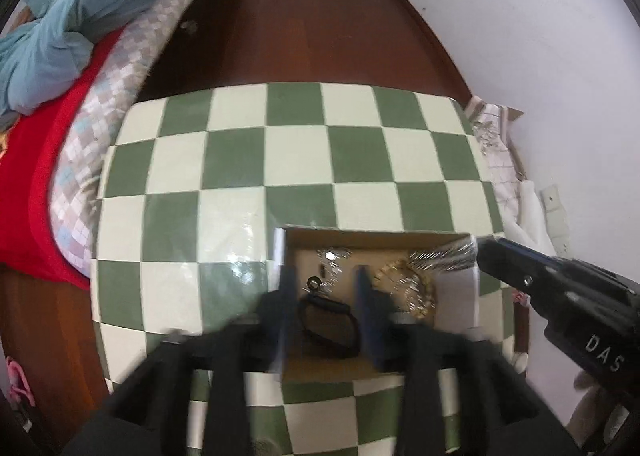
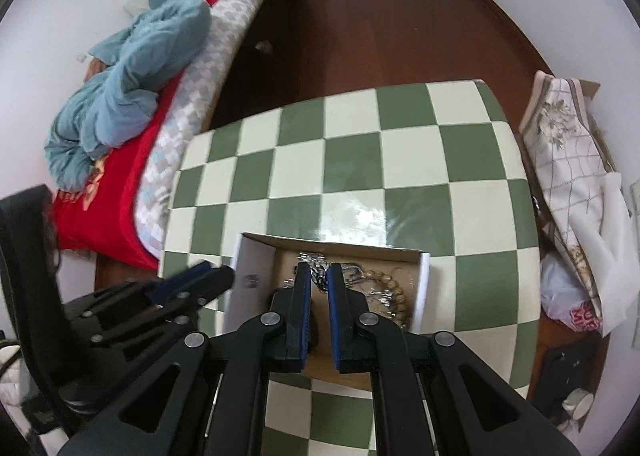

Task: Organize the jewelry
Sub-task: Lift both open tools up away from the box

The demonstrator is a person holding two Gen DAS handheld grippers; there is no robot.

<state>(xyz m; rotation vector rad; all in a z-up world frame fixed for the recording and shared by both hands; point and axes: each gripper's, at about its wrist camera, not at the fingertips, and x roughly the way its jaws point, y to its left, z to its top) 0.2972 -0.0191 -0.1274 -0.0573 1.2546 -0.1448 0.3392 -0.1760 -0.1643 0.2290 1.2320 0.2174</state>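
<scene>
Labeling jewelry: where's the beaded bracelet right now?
In the box, right half, beside the silver chains. In the left wrist view the bracelet sits just right of the left tool, on the checkered table.

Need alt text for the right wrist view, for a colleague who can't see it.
The right tool, slightly open and empty, points down into an open cardboard box of tangled chains and a beaded bracelet on a green-and-white checkered table. The left tool sits at the box's left edge.
</scene>
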